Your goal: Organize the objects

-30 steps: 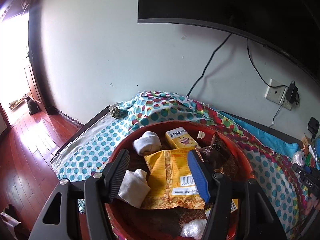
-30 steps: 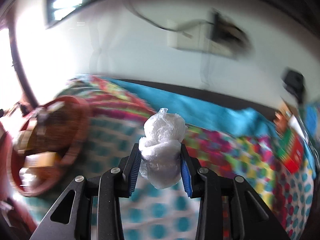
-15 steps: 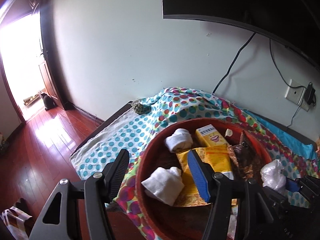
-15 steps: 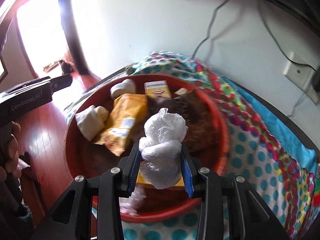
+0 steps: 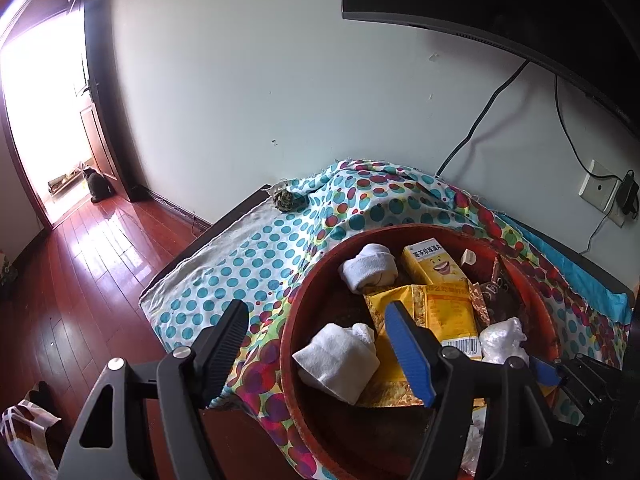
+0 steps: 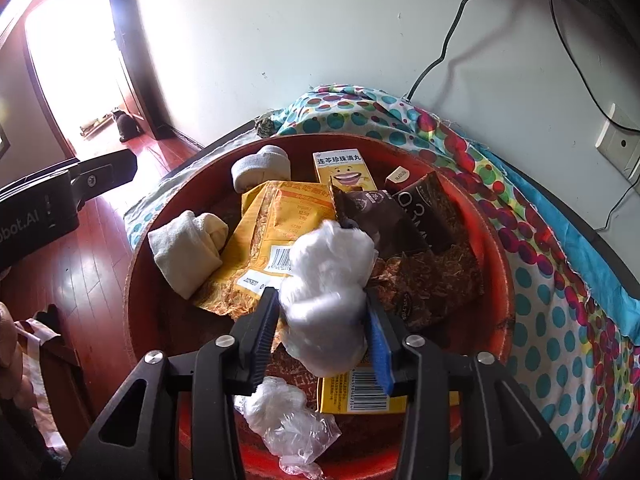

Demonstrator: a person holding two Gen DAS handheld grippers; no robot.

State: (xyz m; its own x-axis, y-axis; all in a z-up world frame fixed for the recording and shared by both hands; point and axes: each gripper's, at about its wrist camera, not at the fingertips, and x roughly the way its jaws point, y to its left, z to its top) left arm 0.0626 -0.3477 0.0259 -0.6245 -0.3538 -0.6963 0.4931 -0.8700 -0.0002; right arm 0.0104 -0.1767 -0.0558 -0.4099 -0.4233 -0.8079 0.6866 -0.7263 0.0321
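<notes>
A round red basin point(image 6: 502, 280) point(image 5: 288, 332) sits on a table covered with polka-dot cloth. It holds two rolled white socks point(image 6: 188, 252) point(image 6: 260, 166), a yellow snack bag point(image 6: 276, 220), a yellow box point(image 6: 344, 166), brown wrappers point(image 6: 404, 216) and a loose plastic bag point(image 6: 288, 420). My right gripper point(image 6: 322, 320) is shut on a crumpled clear plastic bag point(image 6: 328, 280) point(image 5: 502, 340) and holds it over the basin's middle. My left gripper point(image 5: 320, 340) is open and empty above the basin's left rim.
Polka-dot cloth point(image 5: 256, 256) covers the table, whose left edge drops to a wooden floor point(image 5: 80, 280). A small knitted ball point(image 5: 286, 200) lies at the table's far corner. A wall socket point(image 5: 600, 190) and cables are on the wall behind. A cat point(image 5: 96, 184) sits in the doorway.
My right gripper swung left with the plastic bag, from over the cloth to over the basin. My left gripper shifted left, off the basin's middle toward its left rim, still open.
</notes>
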